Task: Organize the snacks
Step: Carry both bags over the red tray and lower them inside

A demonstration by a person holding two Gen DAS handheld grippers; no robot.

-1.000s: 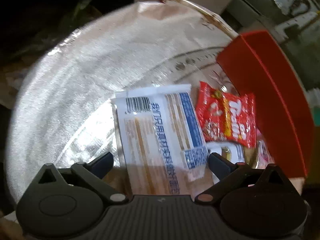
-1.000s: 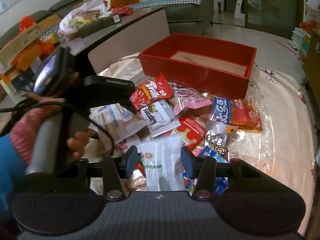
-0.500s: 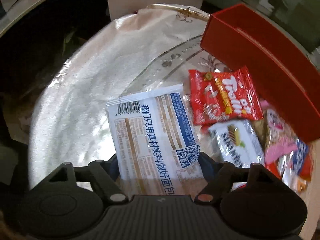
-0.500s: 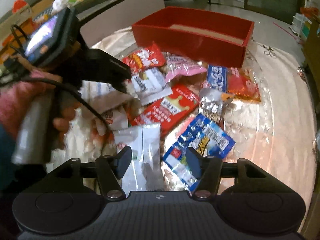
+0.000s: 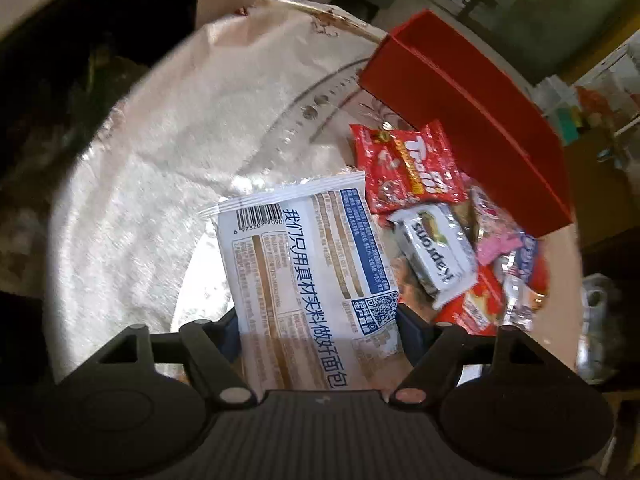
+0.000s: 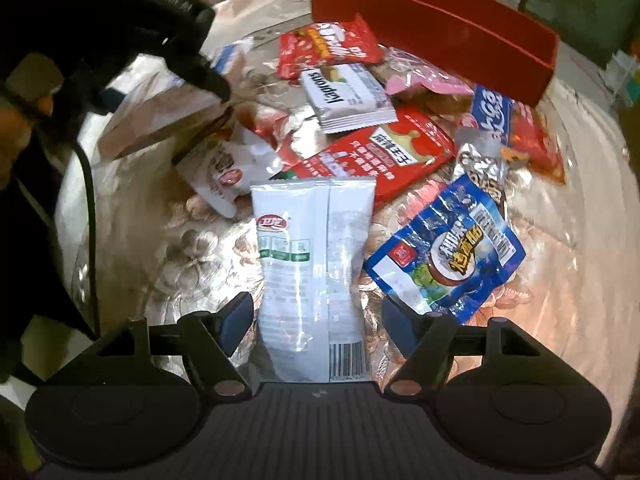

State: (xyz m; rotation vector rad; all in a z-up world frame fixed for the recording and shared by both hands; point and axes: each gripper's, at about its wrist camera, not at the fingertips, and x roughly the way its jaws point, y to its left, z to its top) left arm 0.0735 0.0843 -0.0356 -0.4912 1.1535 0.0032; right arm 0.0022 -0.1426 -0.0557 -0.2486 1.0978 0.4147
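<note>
White bread packet pinched across its width by left gripper, right gripper jaws just opening — clear of white pouch between them, red box far.

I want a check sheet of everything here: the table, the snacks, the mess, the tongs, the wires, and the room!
Surface: shiny flowered cloth.
Job's things: red box; snack packets piled before it.
Clutter: nothing seen.
Tongs: left tongs closed onto the bread packet, pads at its edges; right tongs opened, gaps beside the white packet.
Cables: black cable hangs from the left handle.
Surroundings: dim, blurred furniture.
</note>
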